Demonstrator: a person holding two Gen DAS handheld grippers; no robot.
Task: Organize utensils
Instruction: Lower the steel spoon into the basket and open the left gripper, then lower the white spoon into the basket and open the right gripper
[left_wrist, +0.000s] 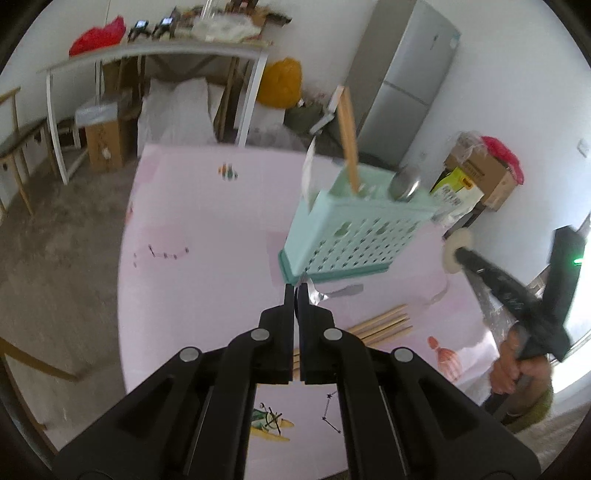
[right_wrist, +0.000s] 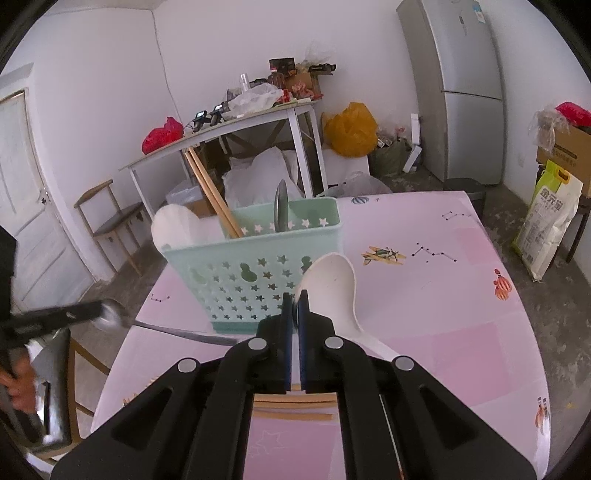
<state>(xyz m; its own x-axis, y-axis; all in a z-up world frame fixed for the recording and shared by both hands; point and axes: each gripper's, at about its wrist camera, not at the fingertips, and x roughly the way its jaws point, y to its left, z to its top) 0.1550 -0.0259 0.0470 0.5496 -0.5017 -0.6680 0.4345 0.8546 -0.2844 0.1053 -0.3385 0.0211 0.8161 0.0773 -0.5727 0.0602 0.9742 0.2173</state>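
Observation:
A mint-green perforated utensil basket (left_wrist: 351, 229) (right_wrist: 255, 273) stands on the pink table (left_wrist: 207, 229). It holds wooden chopsticks (left_wrist: 349, 140) (right_wrist: 214, 195), a white spoon (right_wrist: 177, 227) and a metal spoon (left_wrist: 405, 183) (right_wrist: 281, 206). My left gripper (left_wrist: 295, 288) is shut on a metal spoon (left_wrist: 332, 293) near the basket's foot; that spoon also shows in the right wrist view (right_wrist: 177, 328). My right gripper (right_wrist: 294, 295) is shut on a white plastic spoon (right_wrist: 332, 288) in front of the basket. Several loose chopsticks (left_wrist: 384, 325) (right_wrist: 291, 406) lie on the table.
A cluttered side table (right_wrist: 229, 133), a chair (right_wrist: 107, 218), a fridge (right_wrist: 458, 85), a yellow bag (right_wrist: 351, 129) and cardboard boxes (left_wrist: 480, 173) stand around the room. The pink table's far edge (left_wrist: 236, 147) faces the side table.

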